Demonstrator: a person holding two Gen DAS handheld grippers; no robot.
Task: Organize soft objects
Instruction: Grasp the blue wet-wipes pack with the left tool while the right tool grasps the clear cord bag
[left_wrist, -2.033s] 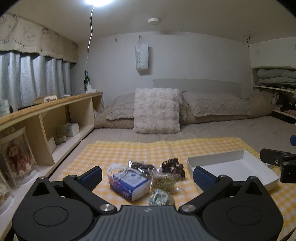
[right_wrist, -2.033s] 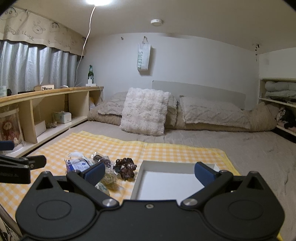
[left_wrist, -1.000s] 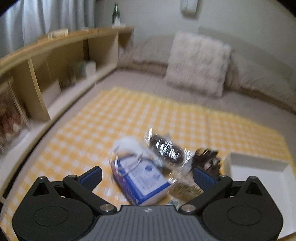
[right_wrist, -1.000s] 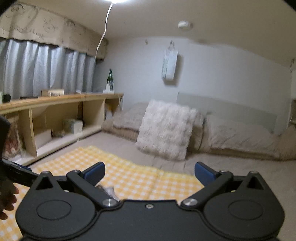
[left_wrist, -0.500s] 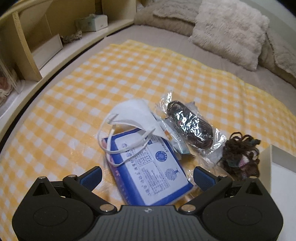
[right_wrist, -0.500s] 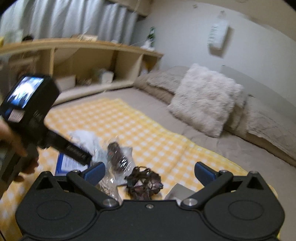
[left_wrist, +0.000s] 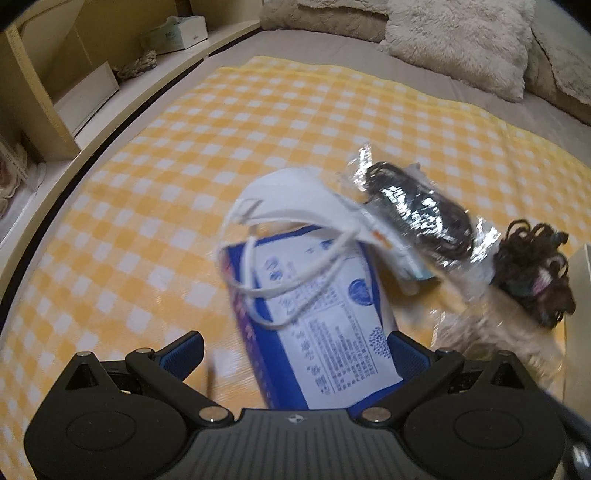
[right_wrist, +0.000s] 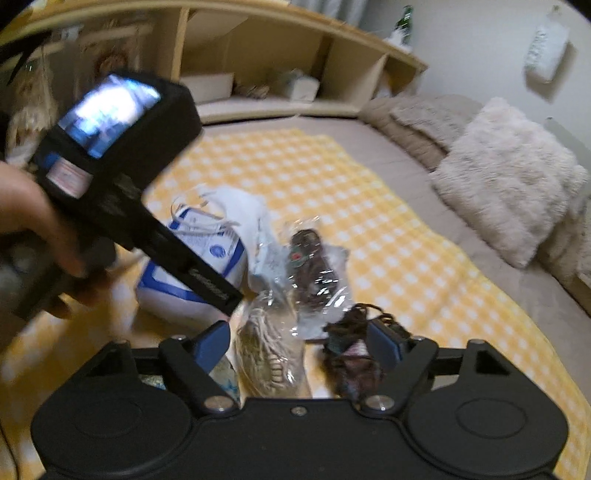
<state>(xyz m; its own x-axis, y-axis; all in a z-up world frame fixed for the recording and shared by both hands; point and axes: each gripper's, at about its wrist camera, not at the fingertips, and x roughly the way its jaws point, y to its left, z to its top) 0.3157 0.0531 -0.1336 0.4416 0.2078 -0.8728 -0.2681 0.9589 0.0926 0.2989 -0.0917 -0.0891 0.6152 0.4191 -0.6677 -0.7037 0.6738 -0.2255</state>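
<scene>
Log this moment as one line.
left gripper: open, around blue pack | right gripper: open, above rubber band bag | nothing held

A yellow-and-white checked cloth (left_wrist: 258, 122) covers the grey-beige bed (right_wrist: 524, 273). On it lie a blue-and-white printed packet (left_wrist: 325, 325), a white mask (left_wrist: 295, 199), a clear shiny wrapper (left_wrist: 417, 206) and dark brown hair ties (left_wrist: 532, 273). The fluffy pillow (right_wrist: 509, 177) is cream.

Lay on matt yellow-checked cloth (left_wrist: 258, 122): glossy blue-and-white plastic pack (left_wrist: 325, 317), soft white fabric mask (left_wrist: 295, 201), crinkly shiny clear wrapper (left_wrist: 417, 214), beside fluffy rough pillow (left_wrist: 458, 40).
</scene>
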